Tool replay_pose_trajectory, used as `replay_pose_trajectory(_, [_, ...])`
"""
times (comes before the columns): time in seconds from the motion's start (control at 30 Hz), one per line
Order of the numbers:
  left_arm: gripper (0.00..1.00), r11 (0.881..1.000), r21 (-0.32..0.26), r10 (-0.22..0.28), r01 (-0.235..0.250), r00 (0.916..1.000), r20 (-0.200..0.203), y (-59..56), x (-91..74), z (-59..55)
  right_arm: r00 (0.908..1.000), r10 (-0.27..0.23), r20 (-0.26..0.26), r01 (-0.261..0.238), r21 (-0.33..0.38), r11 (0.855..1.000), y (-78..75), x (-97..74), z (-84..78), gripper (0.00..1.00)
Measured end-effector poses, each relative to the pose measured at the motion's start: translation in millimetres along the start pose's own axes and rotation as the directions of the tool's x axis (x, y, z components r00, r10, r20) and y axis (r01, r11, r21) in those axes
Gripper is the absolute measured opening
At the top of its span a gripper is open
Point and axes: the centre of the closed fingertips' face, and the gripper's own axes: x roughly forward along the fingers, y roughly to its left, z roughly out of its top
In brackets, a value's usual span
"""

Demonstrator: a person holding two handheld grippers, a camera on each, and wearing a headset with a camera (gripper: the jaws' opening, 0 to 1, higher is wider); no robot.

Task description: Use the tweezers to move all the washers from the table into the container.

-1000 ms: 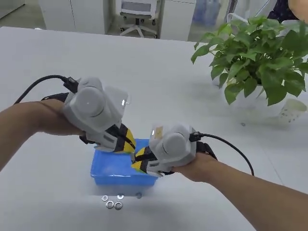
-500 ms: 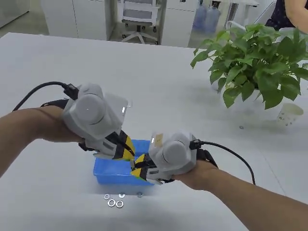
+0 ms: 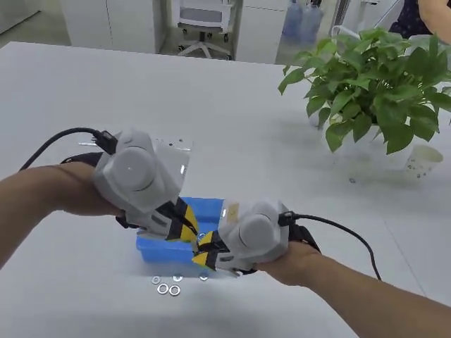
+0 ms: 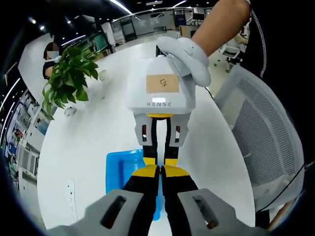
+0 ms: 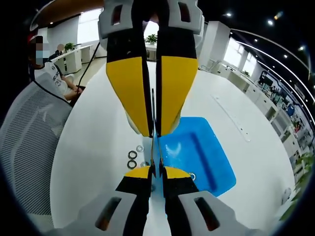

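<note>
White table (image 3: 232, 127) has washers (image 3: 166, 287) loose just beside the blue container (image 3: 158, 250), left gripper (image 4: 160, 169) and right gripper (image 5: 156, 173) nose-to-nose, both apparently squeezed onto thin tweezers (image 5: 153, 118); washers likely light, stiff, slick, so nip one rim through its hole.

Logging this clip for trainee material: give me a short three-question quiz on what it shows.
1. True or false: every washer already lies in the blue container.
2. What stands at the far right of the table? A kettle, B potted plant, C laptop.
3. Fill in: the jaws of the left gripper and the right gripper are ___.
Key: 1 false, several lie on the table beside it; 2 B; 3 shut, seemingly on the tweezers.
</note>
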Motion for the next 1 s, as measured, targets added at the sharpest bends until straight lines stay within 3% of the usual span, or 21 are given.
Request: replay_pose_trajectory(1.0, [0.06, 0.997, -0.021, -0.072, 0.071, 0.9972, -0.019, -11.6, 29.3, -16.4, 0.9989, 0.04, -0.024, -0.039, 0.043, 0.998, 16.5, 14.1, -29.4, 0.1])
